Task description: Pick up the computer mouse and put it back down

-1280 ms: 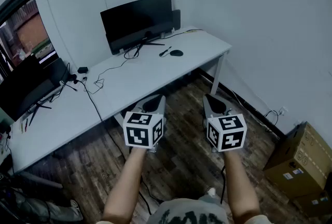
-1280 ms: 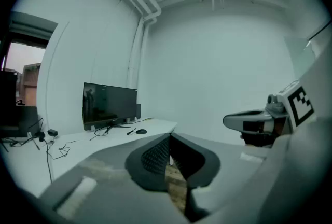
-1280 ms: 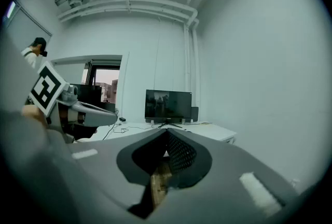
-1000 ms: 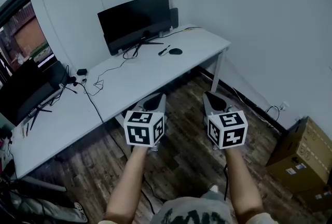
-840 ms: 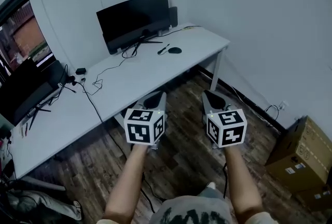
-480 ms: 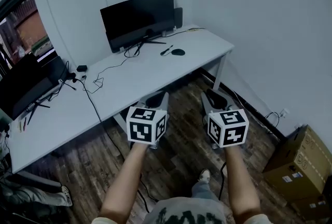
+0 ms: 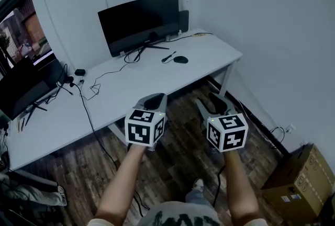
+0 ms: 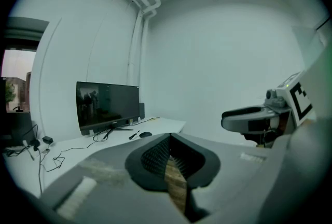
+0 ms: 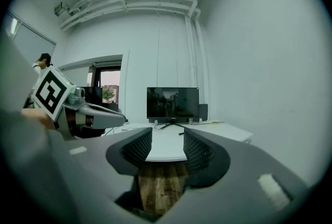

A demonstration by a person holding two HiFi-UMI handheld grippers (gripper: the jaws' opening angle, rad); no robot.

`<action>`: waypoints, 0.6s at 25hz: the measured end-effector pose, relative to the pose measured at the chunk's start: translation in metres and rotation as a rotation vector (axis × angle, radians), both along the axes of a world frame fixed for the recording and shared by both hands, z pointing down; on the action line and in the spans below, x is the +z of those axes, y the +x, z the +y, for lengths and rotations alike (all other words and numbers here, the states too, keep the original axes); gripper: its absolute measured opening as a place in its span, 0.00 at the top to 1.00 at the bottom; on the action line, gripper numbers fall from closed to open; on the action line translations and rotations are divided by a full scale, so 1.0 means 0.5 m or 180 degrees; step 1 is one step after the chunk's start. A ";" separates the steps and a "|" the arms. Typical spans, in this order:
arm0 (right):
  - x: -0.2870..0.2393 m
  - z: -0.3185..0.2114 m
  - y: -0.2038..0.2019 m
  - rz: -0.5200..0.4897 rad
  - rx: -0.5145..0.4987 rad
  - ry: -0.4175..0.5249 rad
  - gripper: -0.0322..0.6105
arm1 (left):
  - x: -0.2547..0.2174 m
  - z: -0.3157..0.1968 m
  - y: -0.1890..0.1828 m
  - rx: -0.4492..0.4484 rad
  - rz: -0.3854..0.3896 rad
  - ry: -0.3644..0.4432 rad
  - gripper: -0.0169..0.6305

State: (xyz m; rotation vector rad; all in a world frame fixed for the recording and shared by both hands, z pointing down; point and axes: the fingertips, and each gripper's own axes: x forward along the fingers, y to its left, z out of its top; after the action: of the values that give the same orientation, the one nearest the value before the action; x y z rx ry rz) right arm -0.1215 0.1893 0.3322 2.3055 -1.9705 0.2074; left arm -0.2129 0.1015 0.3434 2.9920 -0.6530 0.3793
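The black computer mouse [image 7: 180, 59] lies on the white desk [image 7: 131, 89] in front of the monitor, far ahead of both grippers. It also shows small in the left gripper view [image 8: 146, 135]. Both grippers hang over the wooden floor, short of the desk's near edge. My left gripper [image 7: 152, 100] [image 8: 170, 137] is shut, its tips meeting with nothing in them. My right gripper [image 7: 212, 103] [image 9: 167, 148] is open; its jaws have just been opening, and only desk and floor show between them.
A black monitor [image 7: 138, 29] stands at the back of the desk, with a dark pen-like item [image 7: 167, 57] beside the mouse. Cables [image 7: 91, 86] trail across the desk toward a second screen [image 7: 26, 86]. A cardboard box [image 7: 298, 183] sits on the floor at right.
Both grippers have moved forward toward the desk's near edge. The right gripper's jaws, shut before, now stand apart. The left gripper stays shut.
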 end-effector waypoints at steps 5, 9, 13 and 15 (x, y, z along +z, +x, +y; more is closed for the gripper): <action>-0.007 -0.051 0.101 0.0024 -0.0169 -0.0052 0.58 | -0.013 -0.046 0.105 -0.0098 -0.0028 0.0016 0.98; -0.007 -0.080 0.183 -0.0011 -0.0263 -0.0090 0.53 | -0.024 -0.079 0.168 -0.0254 0.0042 0.0035 0.98; -0.004 -0.106 0.247 -0.0087 -0.0332 -0.0096 0.50 | -0.025 -0.102 0.213 -0.0297 0.0049 0.0009 0.98; -0.001 -0.119 0.270 -0.0103 -0.0380 -0.0113 0.48 | -0.023 -0.109 0.234 -0.0282 0.0086 -0.0063 0.98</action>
State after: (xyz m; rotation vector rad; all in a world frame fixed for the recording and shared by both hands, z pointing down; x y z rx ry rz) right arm 0.0135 0.1298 0.3317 2.1678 -2.0941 0.2691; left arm -0.0959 0.0473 0.3320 2.9317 -0.7716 0.3375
